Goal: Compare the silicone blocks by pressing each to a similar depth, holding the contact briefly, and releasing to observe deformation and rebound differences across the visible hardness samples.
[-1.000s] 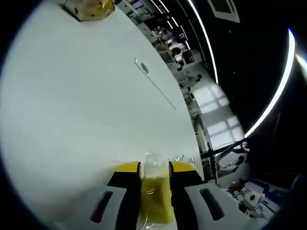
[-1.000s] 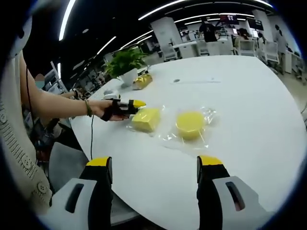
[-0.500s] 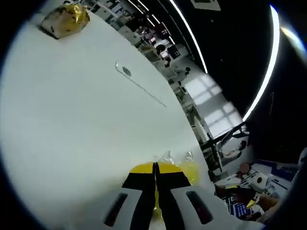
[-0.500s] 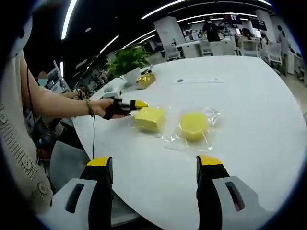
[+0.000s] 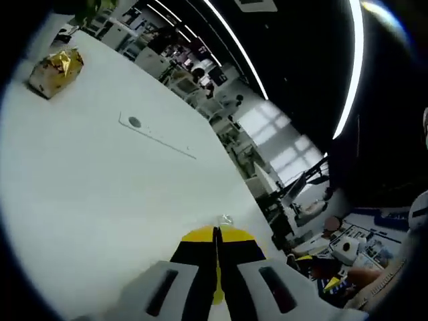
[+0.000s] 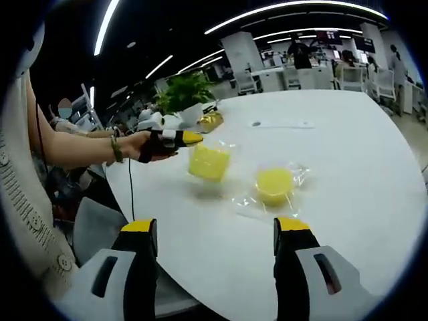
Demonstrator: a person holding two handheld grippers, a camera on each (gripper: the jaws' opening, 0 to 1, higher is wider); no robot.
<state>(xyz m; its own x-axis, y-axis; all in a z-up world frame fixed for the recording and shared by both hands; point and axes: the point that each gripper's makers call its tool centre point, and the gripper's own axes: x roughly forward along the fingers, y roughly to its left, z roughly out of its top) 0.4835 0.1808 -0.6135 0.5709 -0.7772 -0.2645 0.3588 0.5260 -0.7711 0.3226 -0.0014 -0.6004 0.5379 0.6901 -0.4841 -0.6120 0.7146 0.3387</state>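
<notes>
In the right gripper view, a square yellow silicone block [image 6: 208,162] in a clear bag hangs above the white table [image 6: 348,154], its shadow below it. My left gripper [image 6: 190,138], held by a hand, is shut on the bag's edge. A round yellow block [image 6: 274,184] lies in its own clear wrap on the table to the right. My right gripper [image 6: 216,231] stands open near the table's front edge, well short of both blocks. In the left gripper view the left gripper [image 5: 215,234] has its jaws pressed together, with a bit of clear bag [image 5: 226,219] poking out past the tips.
A gold-wrapped packet [image 6: 210,120] [image 5: 57,67] and a potted plant [image 6: 184,90] sit at the table's far side. A thin flat strip [image 6: 277,124] [image 5: 157,134] lies on the table. A person's arm [image 6: 73,147] reaches in from the left. Office desks and chairs stand beyond.
A second ago the left jaws stood apart around the square block's bag; they have since shut on it. The block has risen off the table. The right gripper has stayed open.
</notes>
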